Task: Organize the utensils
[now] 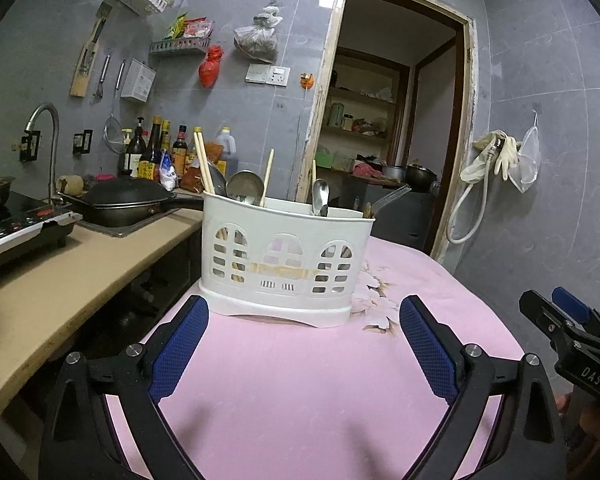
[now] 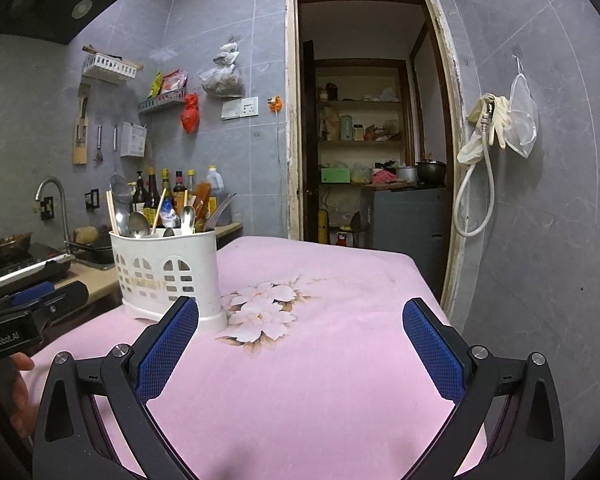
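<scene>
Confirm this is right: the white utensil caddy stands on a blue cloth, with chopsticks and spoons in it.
Wrong colour. The caddy stands on a pink cloth, as both wrist views show. The chopsticks and spoons are in it.

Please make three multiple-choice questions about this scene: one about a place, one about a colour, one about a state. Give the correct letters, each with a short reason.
1. Where does the white utensil holder stand?
A. on the pink cloth
B. in the sink
C. on a wall shelf

2. What colour are the gripper pads?
A. red
B. blue
C. green

3. How is the left gripper?
A. shut on a spoon
B. shut, empty
C. open, empty

Answers: 1 A, its base rests on the pink cloth. 2 B, both pads are blue mesh. 3 C, the fingers stand wide apart with only cloth between them.
</scene>
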Available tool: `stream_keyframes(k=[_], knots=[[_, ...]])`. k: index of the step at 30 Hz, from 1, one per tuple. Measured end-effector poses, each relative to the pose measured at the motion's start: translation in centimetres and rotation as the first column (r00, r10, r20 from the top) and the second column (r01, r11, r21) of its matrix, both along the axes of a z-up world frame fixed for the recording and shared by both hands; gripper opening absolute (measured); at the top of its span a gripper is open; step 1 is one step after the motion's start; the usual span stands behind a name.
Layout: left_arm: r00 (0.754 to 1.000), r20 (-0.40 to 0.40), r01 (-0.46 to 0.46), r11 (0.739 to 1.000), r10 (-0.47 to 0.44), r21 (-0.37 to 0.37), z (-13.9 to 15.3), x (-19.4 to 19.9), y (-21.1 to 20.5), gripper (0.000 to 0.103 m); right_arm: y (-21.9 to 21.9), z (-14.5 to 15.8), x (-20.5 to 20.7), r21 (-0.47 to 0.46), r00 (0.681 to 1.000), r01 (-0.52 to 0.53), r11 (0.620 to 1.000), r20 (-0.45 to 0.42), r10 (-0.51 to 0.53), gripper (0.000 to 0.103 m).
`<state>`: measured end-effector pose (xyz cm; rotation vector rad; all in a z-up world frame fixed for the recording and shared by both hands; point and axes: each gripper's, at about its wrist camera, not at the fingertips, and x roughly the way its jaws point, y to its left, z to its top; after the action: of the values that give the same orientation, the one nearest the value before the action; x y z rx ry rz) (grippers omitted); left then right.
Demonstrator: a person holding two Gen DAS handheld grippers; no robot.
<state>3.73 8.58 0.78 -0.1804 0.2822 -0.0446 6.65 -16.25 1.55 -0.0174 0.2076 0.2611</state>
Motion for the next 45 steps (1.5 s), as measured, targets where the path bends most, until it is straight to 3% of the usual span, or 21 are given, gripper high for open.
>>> stream_keyframes(k=[45], knots=[[0.999,-0.032,0.003,1.000,-0.003,0.002,-0.82,0.06,-0.12,0.094,-0.06,-0.48,-0.21,0.002,1.000,0.004,1.000,-0.010,-0.004,0.103]])
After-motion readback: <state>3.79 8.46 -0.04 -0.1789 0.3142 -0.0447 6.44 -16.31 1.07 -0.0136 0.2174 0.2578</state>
